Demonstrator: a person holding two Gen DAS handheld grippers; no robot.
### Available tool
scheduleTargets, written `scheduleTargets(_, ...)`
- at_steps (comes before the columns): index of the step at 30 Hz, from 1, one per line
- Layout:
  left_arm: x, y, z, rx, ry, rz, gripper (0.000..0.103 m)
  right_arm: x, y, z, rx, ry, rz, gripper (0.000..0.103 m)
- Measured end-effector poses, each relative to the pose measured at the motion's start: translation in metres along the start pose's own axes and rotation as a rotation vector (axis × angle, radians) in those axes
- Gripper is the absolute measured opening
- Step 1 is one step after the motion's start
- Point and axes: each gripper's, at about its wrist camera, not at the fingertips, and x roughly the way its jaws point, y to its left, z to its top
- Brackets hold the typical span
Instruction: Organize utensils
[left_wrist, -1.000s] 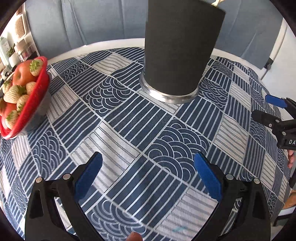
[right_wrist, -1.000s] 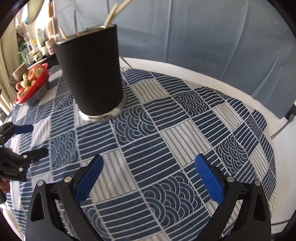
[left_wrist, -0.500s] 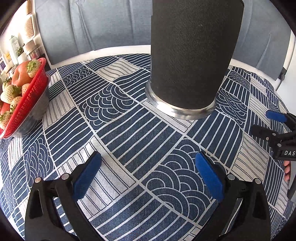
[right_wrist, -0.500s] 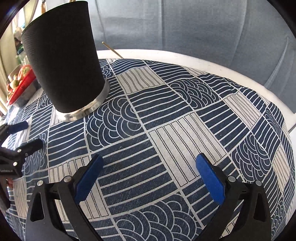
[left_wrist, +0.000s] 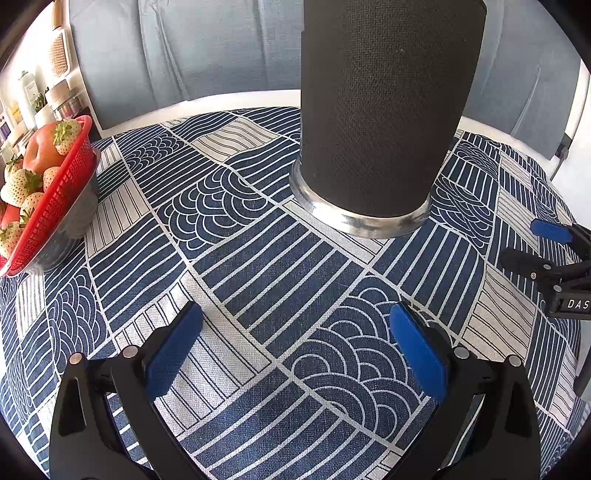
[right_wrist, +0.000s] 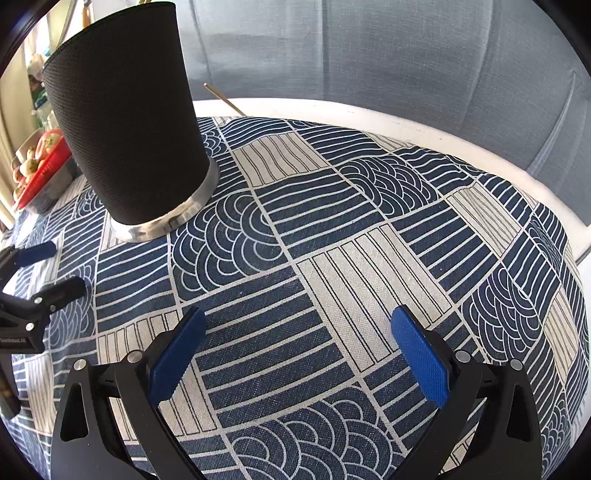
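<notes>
Left gripper (left_wrist: 295, 345): jaws spread wide, blue pads (left_wrist: 173, 354) apart, nothing between them; low over the cloth.
Right gripper (right_wrist: 295, 347): jaws likewise spread, empty; seen from the left wrist at the far right edge, also parted.
Utensil holder (left_wrist: 384, 110): black textured cylinder with a bright metal base ring, upright on the cloth, straight ahead of the left gripper and near it; ahead and to the left of the right gripper (right_wrist: 122, 122). Rim cut off by the frame; contents cannot be told.
Chopstick (right_wrist: 223, 99): thin pale stick, lying at the far table edge just behind the holder, well ahead of the right gripper.
Tablecloth (left_wrist: 258, 266): navy and off-white patchwork of stripes and wave arcs, under both grippers.
Fruit basket (left_wrist: 48, 218): red mesh, holding strawberries and an apple, far left of the left gripper.
</notes>
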Motion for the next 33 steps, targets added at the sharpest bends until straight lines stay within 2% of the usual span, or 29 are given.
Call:
scheduleTargets(11, 0.000, 0.000, 0.000, 0.000, 0.000, 0.000, 0.099, -0.001, 0.000, -0.001, 0.007, 0.000, -0.005, 0.097)
scheduleTargets(14, 0.006, -0.003, 0.009, 0.015, 0.000, -0.008, 0.099, -0.001, 0.000, -0.002, 0.004, -0.002, -0.003, 0.096)
scheduleTargets(16, 0.006, -0.003, 0.010, 0.018, 0.003, -0.010, 0.099, -0.010, 0.001, -0.004, 0.023, 0.004, -0.004, 0.095)
scheduleTargets(18, 0.002, 0.000, 0.011, 0.010, 0.060, -0.013, 0.097, -0.038, 0.003, -0.006, 0.071, -0.013, -0.004, 0.095)
scheduleTargets(19, -0.005, 0.002, 0.012, 0.013, 0.071, -0.009, 0.097, -0.056, 0.004, -0.006, 0.096, -0.021, -0.021, 0.095)
scheduleTargets(23, -0.074, 0.012, 0.020, 0.022, 0.013, -0.029, 0.097, -0.134, 0.021, -0.010, 0.158, 0.010, -0.102, 0.095)
scheduleTargets(25, -0.118, 0.016, 0.026, 0.045, -0.007, 0.007, 0.097, -0.174, 0.032, -0.012, 0.179, 0.018, -0.150, 0.095)
scheduleTargets(27, -0.157, 0.020, 0.028, 0.066, -0.026, 0.028, 0.097, -0.213, 0.045, -0.016, 0.206, 0.016, -0.147, 0.095)
scheduleTargets(29, -0.183, 0.024, 0.026, 0.094, -0.022, 0.080, 0.097, -0.242, 0.055, -0.019, 0.237, 0.013, -0.136, 0.095)
scheduleTargets(31, -0.209, 0.032, 0.027, 0.063, -0.018, 0.112, 0.097, -0.268, 0.064, -0.022, 0.256, -0.004, -0.138, 0.095)
scheduleTargets(33, -0.236, 0.033, 0.029, 0.045, -0.029, 0.109, 0.097, -0.289, 0.074, -0.026, 0.269, -0.036, -0.155, 0.095)
